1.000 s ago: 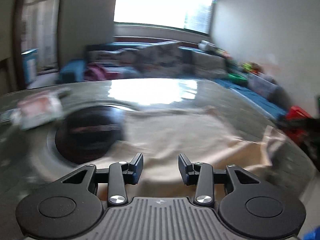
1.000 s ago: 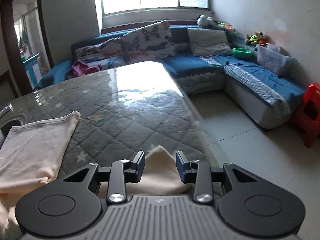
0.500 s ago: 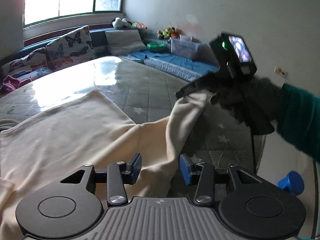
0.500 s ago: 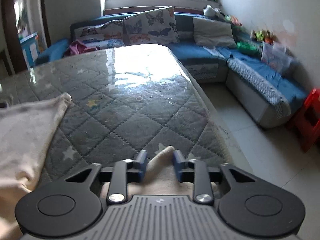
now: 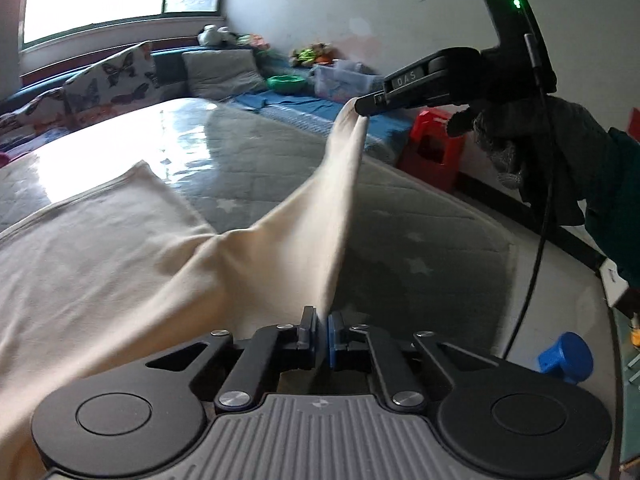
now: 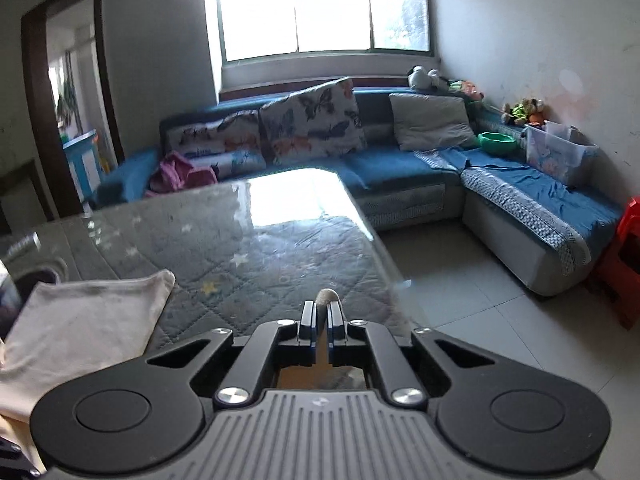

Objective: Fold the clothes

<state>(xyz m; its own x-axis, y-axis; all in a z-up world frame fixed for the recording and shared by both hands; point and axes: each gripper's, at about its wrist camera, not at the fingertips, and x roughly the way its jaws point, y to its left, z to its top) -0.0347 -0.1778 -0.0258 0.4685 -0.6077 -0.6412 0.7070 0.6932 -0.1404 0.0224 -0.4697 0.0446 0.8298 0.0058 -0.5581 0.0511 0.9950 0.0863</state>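
Support surface: table (image 6: 280,248) covered with grey quilted star-print cloth under glossy clear sheet; window glare reflected at far end. Cream garment (image 5: 100,248) spread over near-left area, far corner lying flat, one edge lifted off surface at right. Dark round object (image 6: 38,276) at left edge, blurred, not identifiable.

soft matt cream cloth (image 5: 120,248) lies on a quilted grey table cover (image 5: 420,232) under a glossy clear sheet.
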